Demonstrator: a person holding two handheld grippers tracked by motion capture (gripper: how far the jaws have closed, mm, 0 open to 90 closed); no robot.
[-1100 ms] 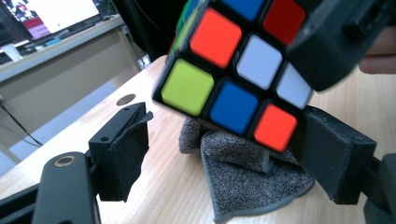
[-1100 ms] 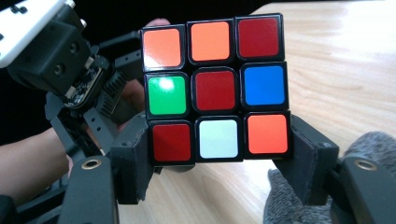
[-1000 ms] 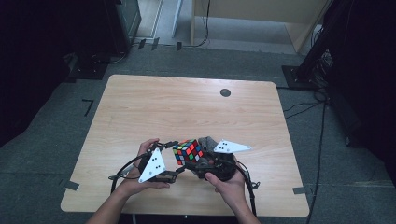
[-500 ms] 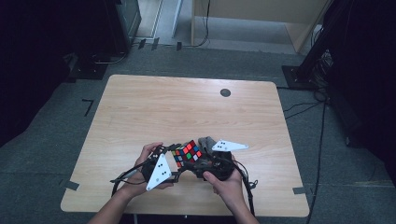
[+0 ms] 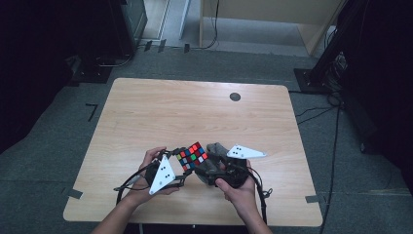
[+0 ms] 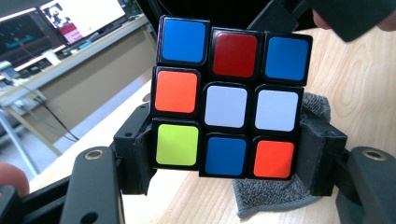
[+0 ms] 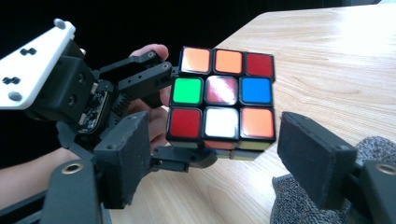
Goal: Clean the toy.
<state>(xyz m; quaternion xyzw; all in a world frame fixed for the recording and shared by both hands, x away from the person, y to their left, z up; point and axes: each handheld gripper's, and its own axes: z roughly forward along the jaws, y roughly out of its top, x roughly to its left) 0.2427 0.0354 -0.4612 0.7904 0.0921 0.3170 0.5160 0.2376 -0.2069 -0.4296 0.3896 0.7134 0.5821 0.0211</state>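
While the left gripper (image 6: 229,186) clamped the Rubik's cube (image 5: 192,155) above the wooden bench (image 5: 195,112), the right gripper's (image 7: 224,163) jaws were opening clear of it, grey carpet around.

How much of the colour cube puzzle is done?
Little of it looks done: the cube shows mixed colours on every face in view. In hand: the left gripper clamps its bottom layer, and the right gripper has just been opening, pads off the cube. Left: all the sorting. A grey cloth lies on the table.
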